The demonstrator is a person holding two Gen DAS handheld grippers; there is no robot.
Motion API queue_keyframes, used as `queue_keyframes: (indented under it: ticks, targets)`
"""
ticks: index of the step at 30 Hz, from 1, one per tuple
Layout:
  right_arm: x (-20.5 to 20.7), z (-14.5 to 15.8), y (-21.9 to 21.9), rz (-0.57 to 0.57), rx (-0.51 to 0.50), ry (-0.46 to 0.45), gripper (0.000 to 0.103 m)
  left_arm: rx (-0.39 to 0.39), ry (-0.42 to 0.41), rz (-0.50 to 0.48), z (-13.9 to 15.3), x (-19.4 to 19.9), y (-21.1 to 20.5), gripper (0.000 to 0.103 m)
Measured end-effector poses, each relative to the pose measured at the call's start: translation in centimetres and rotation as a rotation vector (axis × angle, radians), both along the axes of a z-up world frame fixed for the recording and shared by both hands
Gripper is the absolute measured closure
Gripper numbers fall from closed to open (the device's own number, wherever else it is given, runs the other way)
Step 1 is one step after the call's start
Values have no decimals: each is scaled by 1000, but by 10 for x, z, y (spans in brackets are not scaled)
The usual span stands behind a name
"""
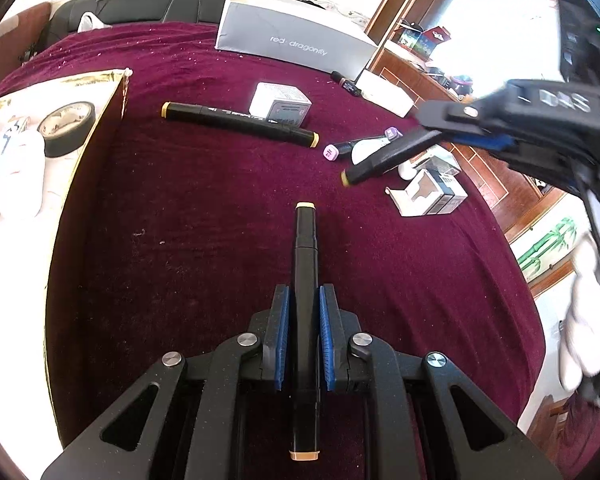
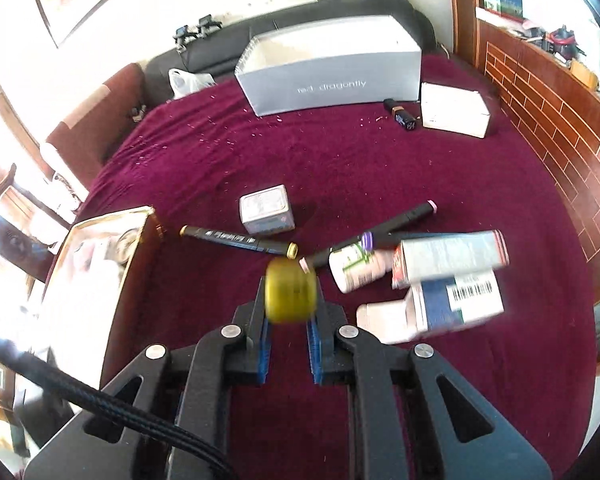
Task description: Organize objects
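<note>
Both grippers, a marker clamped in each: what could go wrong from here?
1. The right gripper holds its marker near one end, so it may pivot or slip.
2. The left gripper's marker juts far past the pads and could snag the gold-edged box.
3. The purple-capped marker rests across the white bottle; a nudge could roll both.

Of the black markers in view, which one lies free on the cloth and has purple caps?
The purple-capped marker beside the white bottle. The long marker on the cloth has yellow caps, and the other two are held in the left gripper and right gripper.
</note>
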State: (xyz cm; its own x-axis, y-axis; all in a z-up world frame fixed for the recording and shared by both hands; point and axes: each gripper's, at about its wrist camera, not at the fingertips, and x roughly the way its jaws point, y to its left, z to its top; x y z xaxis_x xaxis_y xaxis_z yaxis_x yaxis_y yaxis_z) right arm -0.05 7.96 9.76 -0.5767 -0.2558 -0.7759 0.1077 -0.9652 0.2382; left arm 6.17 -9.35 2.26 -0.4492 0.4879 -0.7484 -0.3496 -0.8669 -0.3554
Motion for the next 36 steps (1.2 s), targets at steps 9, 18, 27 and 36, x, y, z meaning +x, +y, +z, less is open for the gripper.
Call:
queue_keyframes:
  ticks: [9, 18, 27, 36]
  targets:
    - [45, 12, 1, 34, 6, 56, 90, -4, 88, 6, 22, 26, -6, 91]
    - [87, 20, -19, 122, -21, 85, 90, 39, 191, 54, 57, 59, -55, 91]
    - [108, 30, -71, 271, -65, 116, 90, 15, 258, 254, 71, 70, -152, 91]
    - [103, 29, -130, 398, -70, 101, 90, -53, 292, 438, 66, 65, -227, 91]
